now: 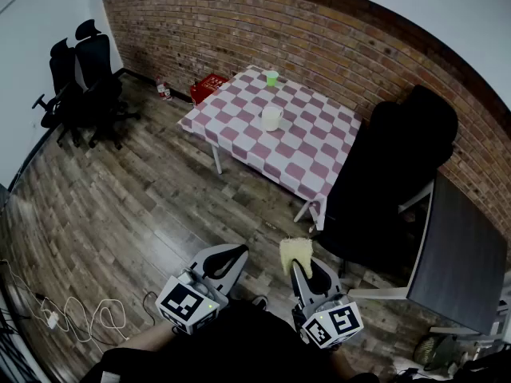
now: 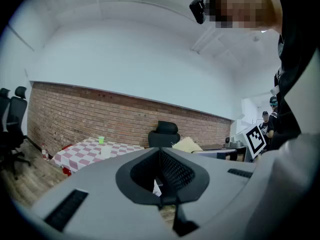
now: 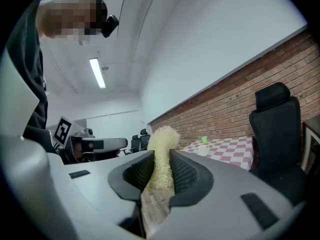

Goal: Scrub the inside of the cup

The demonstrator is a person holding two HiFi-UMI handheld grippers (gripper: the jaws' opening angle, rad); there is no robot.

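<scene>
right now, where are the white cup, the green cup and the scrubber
white cup (image 1: 272, 119), head view, middle of its side
green cup (image 1: 271, 78), head view, middle of its side
scrubber (image 1: 295, 253), head view, its frayed upper end

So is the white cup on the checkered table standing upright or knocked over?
Upright. The white cup stands on its base on the checkered table, sides vertical and the rim on top.

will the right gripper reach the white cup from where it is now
Probably not: the right gripper, shut on the scrubber, hangs far from the white cup, with wooden floor between them.
</scene>
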